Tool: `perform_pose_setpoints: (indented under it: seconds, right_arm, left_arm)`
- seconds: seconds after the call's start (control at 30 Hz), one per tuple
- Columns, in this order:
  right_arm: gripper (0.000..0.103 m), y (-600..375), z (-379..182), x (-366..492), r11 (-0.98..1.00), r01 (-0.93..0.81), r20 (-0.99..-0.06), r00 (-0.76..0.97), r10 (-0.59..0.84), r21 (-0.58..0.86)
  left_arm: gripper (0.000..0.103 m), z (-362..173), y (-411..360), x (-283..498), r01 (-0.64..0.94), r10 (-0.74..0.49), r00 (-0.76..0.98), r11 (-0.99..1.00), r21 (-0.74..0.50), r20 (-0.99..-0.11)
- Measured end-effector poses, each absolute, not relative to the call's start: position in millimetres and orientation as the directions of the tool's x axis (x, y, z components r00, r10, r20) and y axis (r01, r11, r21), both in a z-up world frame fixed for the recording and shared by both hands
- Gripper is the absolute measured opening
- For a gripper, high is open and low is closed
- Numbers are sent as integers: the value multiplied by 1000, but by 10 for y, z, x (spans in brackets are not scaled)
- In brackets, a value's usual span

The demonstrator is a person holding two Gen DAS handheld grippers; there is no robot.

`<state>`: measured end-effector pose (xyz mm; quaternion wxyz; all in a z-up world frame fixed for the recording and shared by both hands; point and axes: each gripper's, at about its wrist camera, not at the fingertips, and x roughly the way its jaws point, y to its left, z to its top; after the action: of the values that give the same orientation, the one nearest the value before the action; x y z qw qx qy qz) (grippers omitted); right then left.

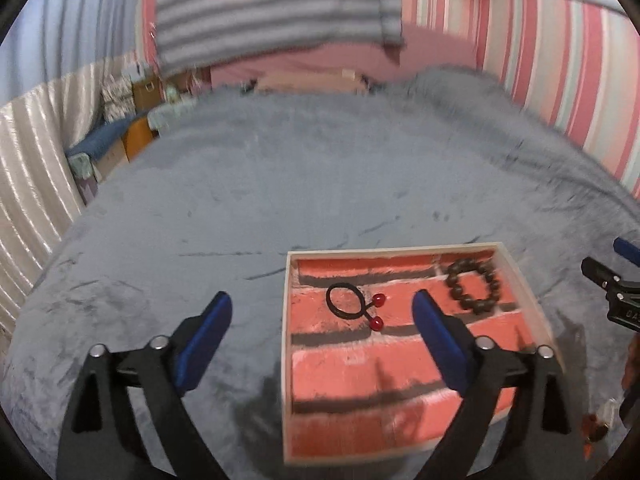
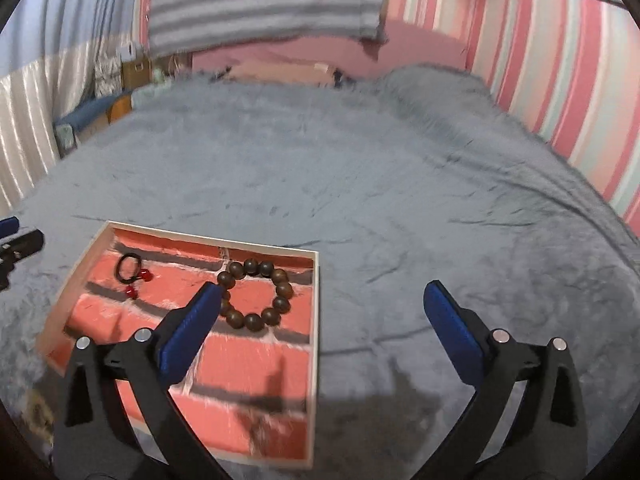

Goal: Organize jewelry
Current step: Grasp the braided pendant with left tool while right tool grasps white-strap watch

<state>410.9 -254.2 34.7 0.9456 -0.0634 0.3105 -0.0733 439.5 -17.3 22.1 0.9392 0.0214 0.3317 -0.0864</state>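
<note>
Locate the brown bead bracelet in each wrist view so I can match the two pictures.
Left wrist view: the brown bead bracelet lies in the tray's far right corner, right of the picture's centre.
Right wrist view: the brown bead bracelet sits left of centre, partly behind the right gripper's left finger.
Shared landmark: the black hair tie with red beads, left of the bracelet in the same tray.

Hair tie + bracelet in tray.

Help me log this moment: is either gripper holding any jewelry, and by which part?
Nothing is held. The left gripper and right gripper are both open and empty; the bead bracelet and black hair tie lie in the tray.
</note>
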Motion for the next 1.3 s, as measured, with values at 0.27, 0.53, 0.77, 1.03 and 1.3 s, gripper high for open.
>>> perform_pose_setpoints:
  seconds: [0.27,0.53,0.77,1.03,1.3]
  right_arm:
    - [99,-2745,551,2860,984,120,-471,866,-168,-131]
    - [99,-2832,423,1943,968,188,-392,888,-239,-165]
    - [99,-2887,109,1462,965,203,-365,896,-252,-167]
    - [99,-3065,-320,1308,959,244,-427,859,-284,-147]
    - [99,-3241,-666,1395,957,242,-508,811,-291,-162]
  left_arm:
    - [98,568,129,3233,164,-146,853,986,-8,-500]
    - [98,495,343,2384,129,-131,870,991,-36,-475]
    - [98,198,419,1993,150,-167,843,986,-75,-511]
    - [98,-223,412,1891,149,-176,791,984,-95,-586]
    - [98,-668,397,1952,134,-175,746,985,-113,-643]
